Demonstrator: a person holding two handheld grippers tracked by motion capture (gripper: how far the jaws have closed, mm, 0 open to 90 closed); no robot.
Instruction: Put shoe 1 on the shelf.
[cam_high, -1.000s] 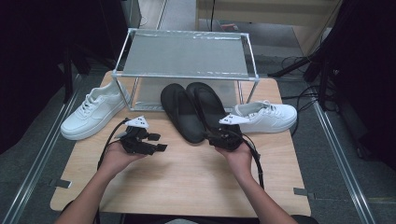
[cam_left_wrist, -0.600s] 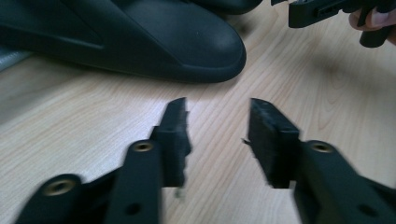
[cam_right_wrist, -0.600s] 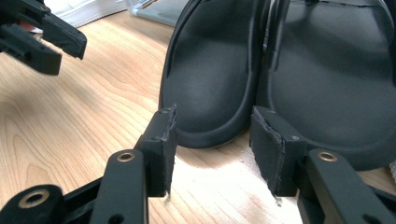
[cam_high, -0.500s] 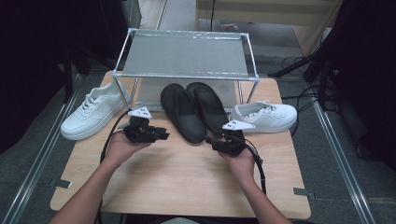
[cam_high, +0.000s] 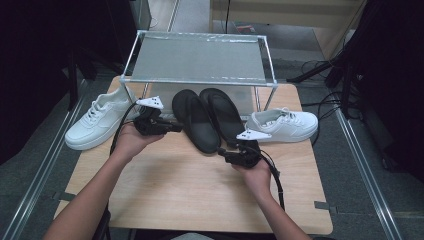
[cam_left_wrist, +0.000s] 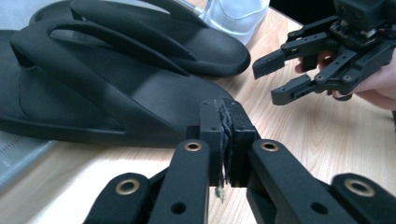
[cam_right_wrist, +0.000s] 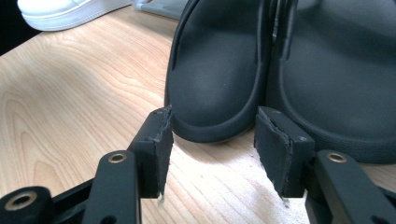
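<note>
Left gripper (cam_high: 172, 128): mid-left of the high view, beside the left flip-flop (cam_high: 194, 118); jaws just closed, pads together, nothing between.
Right gripper (cam_high: 222, 151): centre, at the flip-flop heels; jaws just opened wider, apart, heel of the left flip-flop just ahead between them, untouched.
Flip-flops: black pair side by side, centre, toes under the rack (cam_high: 199, 56).
Right flip-flop (cam_high: 223, 112): touching its mate.
Sneakers: one left (cam_high: 97, 124), one right (cam_high: 283, 124).

Two sandals (cam_high: 207, 117) lie side by side mid-table (cam_high: 175, 190), toes under the rack (cam_high: 197, 57) at the back edge. One sneaker (cam_high: 97, 125) overhangs the left edge; another (cam_high: 282, 124) lies by the right edge.
</note>
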